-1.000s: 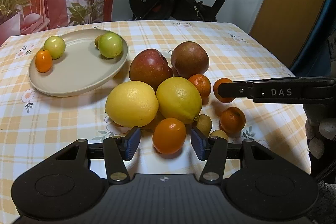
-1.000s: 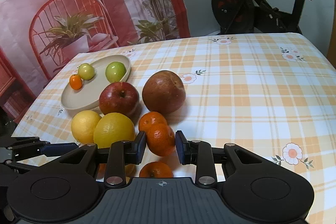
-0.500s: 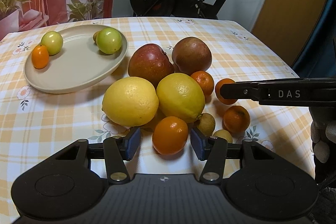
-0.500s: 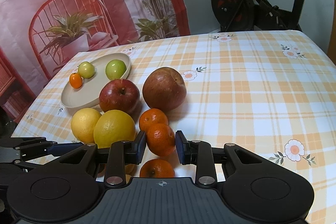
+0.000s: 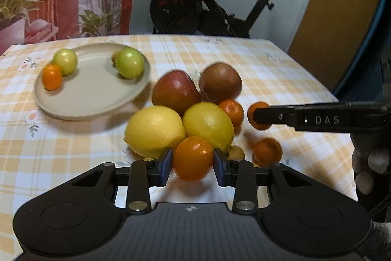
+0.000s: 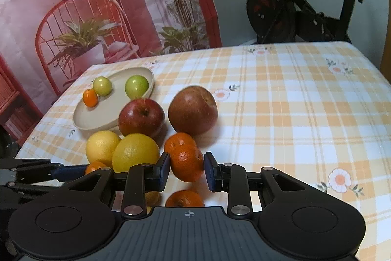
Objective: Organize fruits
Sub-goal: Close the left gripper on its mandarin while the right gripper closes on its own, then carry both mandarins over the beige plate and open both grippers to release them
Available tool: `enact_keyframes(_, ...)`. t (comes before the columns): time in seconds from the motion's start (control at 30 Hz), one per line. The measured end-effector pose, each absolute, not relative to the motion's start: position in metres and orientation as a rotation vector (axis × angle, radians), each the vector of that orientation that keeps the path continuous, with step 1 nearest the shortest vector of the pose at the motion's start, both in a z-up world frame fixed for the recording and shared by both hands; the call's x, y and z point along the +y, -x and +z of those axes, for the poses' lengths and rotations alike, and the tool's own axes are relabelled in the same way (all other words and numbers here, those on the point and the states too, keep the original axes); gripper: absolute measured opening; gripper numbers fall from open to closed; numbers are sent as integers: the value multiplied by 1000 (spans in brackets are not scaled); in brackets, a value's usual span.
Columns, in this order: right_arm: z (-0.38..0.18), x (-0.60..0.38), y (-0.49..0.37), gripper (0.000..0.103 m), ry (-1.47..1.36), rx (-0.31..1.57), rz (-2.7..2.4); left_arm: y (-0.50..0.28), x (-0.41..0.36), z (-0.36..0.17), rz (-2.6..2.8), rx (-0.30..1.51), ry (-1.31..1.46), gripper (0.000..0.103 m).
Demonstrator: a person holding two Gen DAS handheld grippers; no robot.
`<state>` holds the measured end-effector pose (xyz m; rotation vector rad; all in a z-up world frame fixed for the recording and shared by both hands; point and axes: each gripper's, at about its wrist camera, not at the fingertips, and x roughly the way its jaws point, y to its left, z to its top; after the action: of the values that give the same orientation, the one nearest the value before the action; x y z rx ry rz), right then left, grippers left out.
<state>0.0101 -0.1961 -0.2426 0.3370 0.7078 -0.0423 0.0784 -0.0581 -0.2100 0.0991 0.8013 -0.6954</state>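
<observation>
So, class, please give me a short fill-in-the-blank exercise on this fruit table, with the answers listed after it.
1. The beige plate holds two green fruits and one small ____ fruit.
2. Each gripper's fingers have closed on a small orange: the left gripper on one, the right gripper on ____.
3. The two yellow lemons lie in front of two red ____.
4. Behind the table stands an exercise ____.

Answers: orange; another; apples; bike
</observation>
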Motion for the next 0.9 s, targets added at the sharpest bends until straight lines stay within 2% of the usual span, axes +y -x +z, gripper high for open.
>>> enact_keyframes(0.47,-202,-181,-42,28,-245,646,16,-123,-13,-174,-538,699,-28,38)
enact_keyframes(0.9,-173,-152,-156,28,-130,664,135,-194,12,-178,-421,725,-43,38)
